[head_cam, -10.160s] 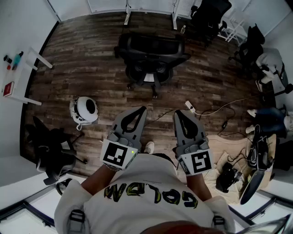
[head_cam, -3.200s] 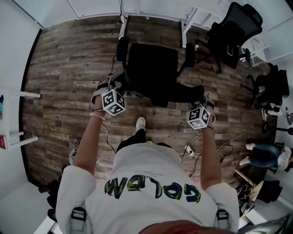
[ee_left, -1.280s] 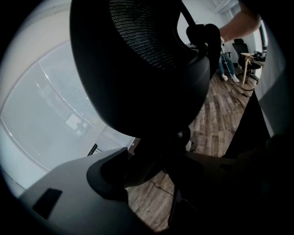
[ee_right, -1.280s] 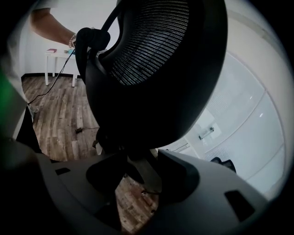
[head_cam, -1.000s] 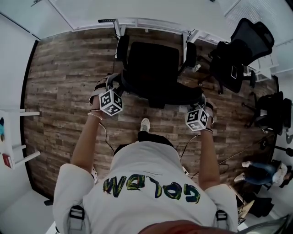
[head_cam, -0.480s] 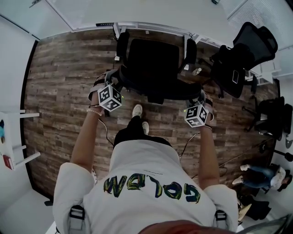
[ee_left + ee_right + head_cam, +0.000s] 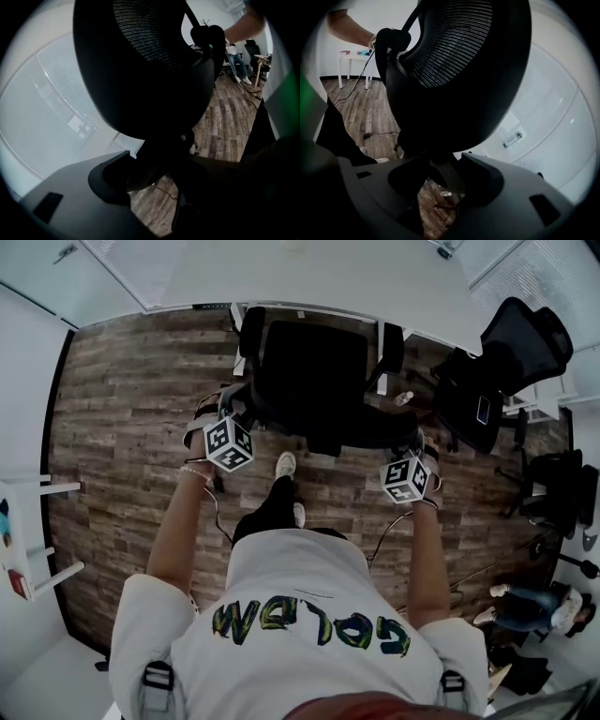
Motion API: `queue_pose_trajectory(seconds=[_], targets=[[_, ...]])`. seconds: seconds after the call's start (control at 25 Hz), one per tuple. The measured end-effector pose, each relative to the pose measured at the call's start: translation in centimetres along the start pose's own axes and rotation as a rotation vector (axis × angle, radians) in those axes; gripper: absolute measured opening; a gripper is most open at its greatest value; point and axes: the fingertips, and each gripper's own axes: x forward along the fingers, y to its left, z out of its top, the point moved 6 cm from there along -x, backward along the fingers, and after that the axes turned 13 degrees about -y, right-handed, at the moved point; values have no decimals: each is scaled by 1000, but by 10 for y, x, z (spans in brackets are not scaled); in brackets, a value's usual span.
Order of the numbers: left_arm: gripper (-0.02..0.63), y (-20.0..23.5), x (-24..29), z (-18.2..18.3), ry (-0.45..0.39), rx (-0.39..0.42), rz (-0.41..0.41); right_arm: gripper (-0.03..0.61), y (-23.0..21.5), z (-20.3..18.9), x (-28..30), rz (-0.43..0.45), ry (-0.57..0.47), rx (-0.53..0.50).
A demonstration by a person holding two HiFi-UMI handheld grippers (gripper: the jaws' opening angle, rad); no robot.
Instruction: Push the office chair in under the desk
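The black office chair [image 7: 314,371] stands at the edge of the white desk [image 7: 281,273], its seat and armrests reaching the desk's front. My left gripper [image 7: 234,411] holds the left side of the mesh backrest [image 7: 328,432]; my right gripper [image 7: 412,441] holds its right side. In the left gripper view the backrest [image 7: 140,70] fills the frame and its dark rim sits between the jaws of my left gripper [image 7: 157,166]. The right gripper view shows the same: the rim of the backrest [image 7: 459,70] is clamped in my right gripper [image 7: 440,173].
Other black chairs [image 7: 511,343] crowd the right side. A white side table [image 7: 28,521] stands at the far left. A cable [image 7: 220,521] trails over the wood floor behind me, and a small bottle [image 7: 403,397] lies near the desk leg. A person [image 7: 534,601] is at the lower right.
The chair has rolled forward toward the desk, and its front now meets the desk edge. Both grippers followed it while keeping their hold, and my feet stepped forward.
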Motion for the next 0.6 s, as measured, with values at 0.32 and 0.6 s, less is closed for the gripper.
queue_pose_trajectory(seconds=[0.32,0.6], targets=[[255,37,34,0,-7,1,-15,216,-30,8,38,0,15,13],[255,74,65,-1,-11,5,-23,216,-58,15,74,-3,32,23]])
